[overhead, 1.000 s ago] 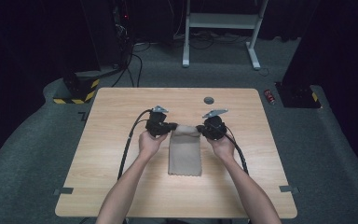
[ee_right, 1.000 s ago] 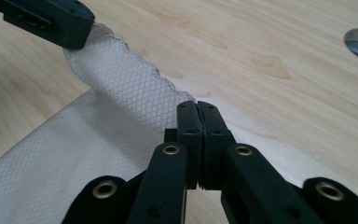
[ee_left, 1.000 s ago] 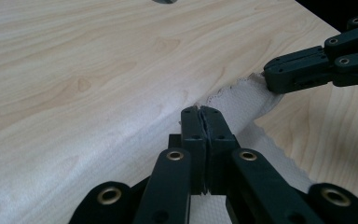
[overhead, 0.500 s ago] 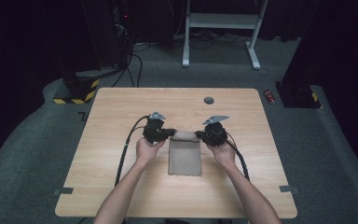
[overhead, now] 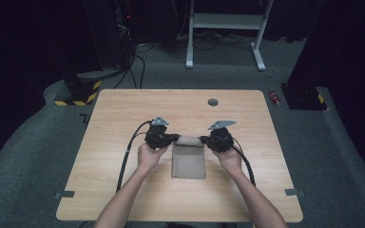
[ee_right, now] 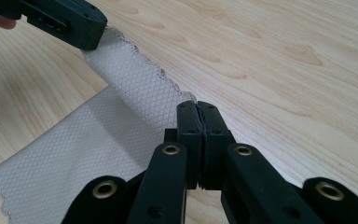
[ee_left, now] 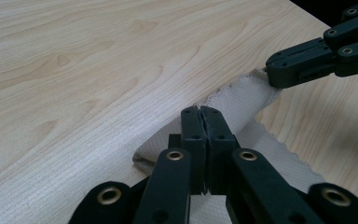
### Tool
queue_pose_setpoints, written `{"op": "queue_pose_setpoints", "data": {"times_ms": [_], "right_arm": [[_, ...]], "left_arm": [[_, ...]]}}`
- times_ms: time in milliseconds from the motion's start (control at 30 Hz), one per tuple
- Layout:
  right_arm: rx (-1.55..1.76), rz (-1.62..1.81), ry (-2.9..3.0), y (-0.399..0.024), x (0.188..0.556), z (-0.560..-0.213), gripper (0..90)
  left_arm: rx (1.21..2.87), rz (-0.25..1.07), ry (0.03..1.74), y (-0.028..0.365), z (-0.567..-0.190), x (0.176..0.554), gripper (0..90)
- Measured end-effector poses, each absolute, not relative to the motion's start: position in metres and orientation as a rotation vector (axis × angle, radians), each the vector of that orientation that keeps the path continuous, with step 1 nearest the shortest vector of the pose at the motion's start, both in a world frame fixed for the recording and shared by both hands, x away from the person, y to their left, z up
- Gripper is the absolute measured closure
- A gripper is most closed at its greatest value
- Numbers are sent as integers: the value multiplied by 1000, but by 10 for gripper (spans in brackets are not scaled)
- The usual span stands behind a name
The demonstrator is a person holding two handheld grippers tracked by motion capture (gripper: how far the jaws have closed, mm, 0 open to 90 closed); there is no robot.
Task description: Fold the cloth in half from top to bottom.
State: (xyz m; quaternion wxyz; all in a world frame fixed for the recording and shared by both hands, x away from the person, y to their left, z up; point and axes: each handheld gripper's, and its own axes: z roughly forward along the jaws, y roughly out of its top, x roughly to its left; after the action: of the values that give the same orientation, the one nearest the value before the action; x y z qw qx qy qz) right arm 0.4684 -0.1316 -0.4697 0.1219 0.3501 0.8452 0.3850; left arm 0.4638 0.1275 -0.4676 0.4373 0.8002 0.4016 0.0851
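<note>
Left hand-held gripper and right hand-held gripper each clamped on a 12 o'clock corner of the beige cloth, lifting that edge off the surface.

A light wooden table stands on grey carpet, a small round dark grommet set near its far edge. Two strips of grey tape lie on the carpet by its near corners. Beyond the far left corner sits a block striped yellow and black, with black cables trailing past it. A white metal frame stands farther back, and a small red object lies on the carpet to the right.
</note>
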Motion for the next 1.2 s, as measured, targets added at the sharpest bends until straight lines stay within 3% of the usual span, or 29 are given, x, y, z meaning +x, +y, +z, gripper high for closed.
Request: {"op": "queue_pose_setpoints", "data": {"times_ms": [1200], "right_arm": [[1008, 1220, 2466, -146, 443, -471, 888]], "left_arm": [[1938, 153, 970, 130, -467, 435, 886]]}}
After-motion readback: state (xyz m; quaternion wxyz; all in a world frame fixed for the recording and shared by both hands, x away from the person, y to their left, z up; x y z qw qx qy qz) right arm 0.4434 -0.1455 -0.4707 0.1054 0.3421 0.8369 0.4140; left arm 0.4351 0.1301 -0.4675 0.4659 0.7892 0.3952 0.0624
